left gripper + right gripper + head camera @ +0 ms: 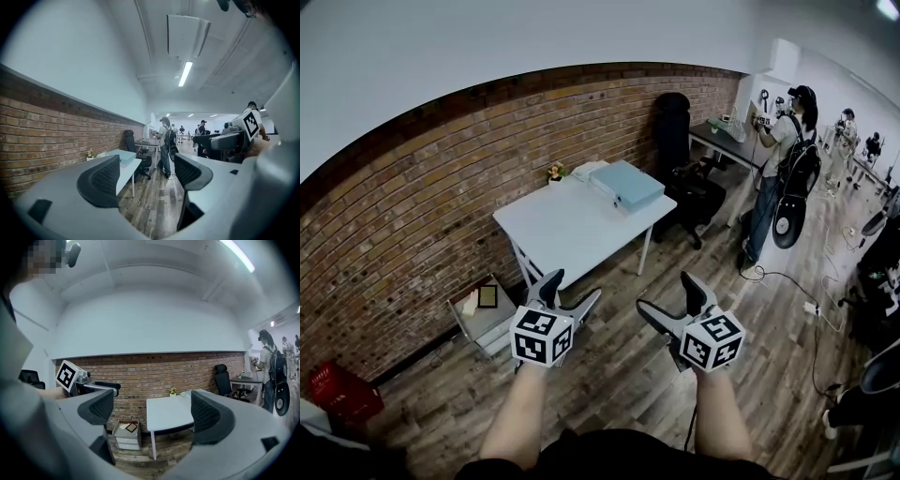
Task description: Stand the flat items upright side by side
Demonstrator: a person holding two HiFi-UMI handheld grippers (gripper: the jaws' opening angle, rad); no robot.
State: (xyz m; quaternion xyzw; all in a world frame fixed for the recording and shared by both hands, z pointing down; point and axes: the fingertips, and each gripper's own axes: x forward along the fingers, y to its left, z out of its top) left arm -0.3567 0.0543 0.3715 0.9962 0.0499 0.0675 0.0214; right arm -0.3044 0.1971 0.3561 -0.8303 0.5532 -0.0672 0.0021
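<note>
Holding out two gaping, empty tools, left gripper and right gripper, before one white table carrying one blue box.

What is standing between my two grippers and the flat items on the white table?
Nothing visible. The left gripper and right gripper hang open and empty above wooden floor, short of the white table; the flat items lie at its far end.

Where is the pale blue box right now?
In the head view, the pale blue box lies flat at the far right end of the white table, between the small flower pot and the black office chair.
</note>
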